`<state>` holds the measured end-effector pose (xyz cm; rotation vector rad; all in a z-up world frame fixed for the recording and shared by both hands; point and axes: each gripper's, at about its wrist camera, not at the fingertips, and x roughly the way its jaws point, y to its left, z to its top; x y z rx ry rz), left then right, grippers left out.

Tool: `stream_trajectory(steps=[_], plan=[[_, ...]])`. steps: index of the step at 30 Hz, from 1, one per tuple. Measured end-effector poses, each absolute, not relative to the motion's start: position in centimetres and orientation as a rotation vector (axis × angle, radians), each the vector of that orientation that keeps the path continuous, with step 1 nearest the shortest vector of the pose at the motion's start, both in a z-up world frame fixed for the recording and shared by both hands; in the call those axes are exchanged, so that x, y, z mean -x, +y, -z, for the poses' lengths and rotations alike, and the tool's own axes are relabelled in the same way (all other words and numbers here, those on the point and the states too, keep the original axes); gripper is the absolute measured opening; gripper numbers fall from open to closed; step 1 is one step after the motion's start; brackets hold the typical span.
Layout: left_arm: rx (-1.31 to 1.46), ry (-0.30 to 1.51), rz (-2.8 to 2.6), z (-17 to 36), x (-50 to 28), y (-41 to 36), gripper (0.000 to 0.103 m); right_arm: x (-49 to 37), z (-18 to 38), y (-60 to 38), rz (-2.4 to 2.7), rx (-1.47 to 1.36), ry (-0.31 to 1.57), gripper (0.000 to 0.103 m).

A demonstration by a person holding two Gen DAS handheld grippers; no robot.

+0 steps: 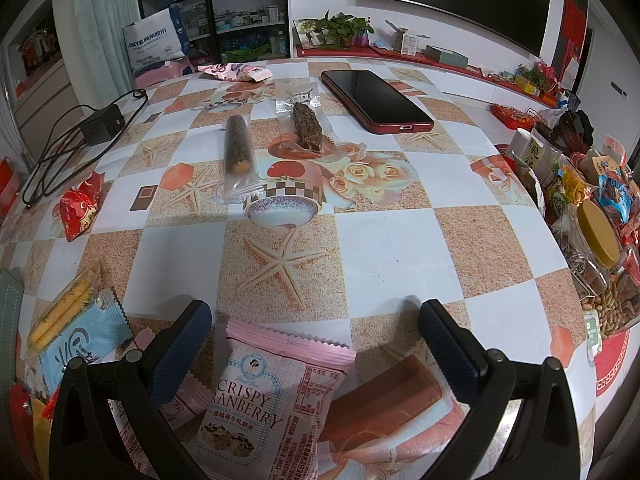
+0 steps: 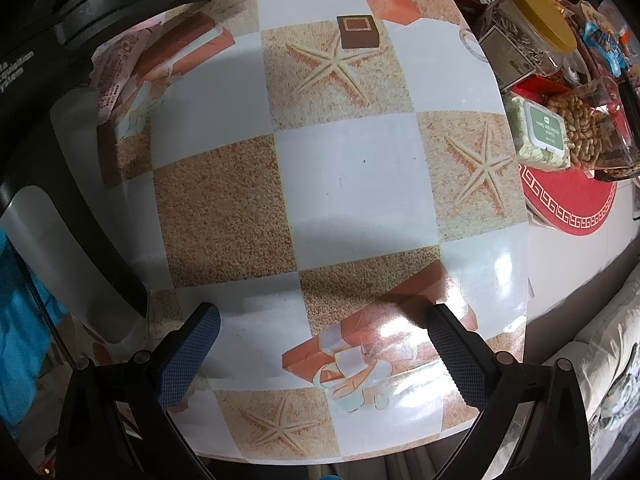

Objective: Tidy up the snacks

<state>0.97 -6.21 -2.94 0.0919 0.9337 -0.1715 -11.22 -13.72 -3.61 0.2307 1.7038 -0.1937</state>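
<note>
Little looks done yet, judging by how many snacks lie loose on the table. The left gripper is spread wide around the near cranberry pack, not yet closed on it. The right gripper hangs released over bare cloth, holding nothing. Still scattered: a blue pack near left, a red pack left, two wrapped bars mid-table, and a pink pack far. The snack pile sits on the right, probably where they belong.
</note>
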Motion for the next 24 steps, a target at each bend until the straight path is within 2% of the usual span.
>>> stream_trajectory(steps=[7,12,20,24], plan=[[-0.103,0.949,0.181,2.8,-1.0,-6.3,0.103,10.8,4.0,-14.4,0.190,-0.238,1.732,0.103],[-0.175,1.143,0.261,2.9,-2.8,-6.0,0.103,10.7,4.2,-14.6,0.190,-0.243,1.744,0.103],[-0.280,1.296,0.377,2.9,-2.8,-6.7,0.103,10.7,4.3,-14.8,0.210,-0.264,1.741,0.103],[-0.315,1.289,0.420,1.1,-1.4,-5.5,0.103,10.7,4.4,-15.0,0.215,-0.267,1.732,0.103]])
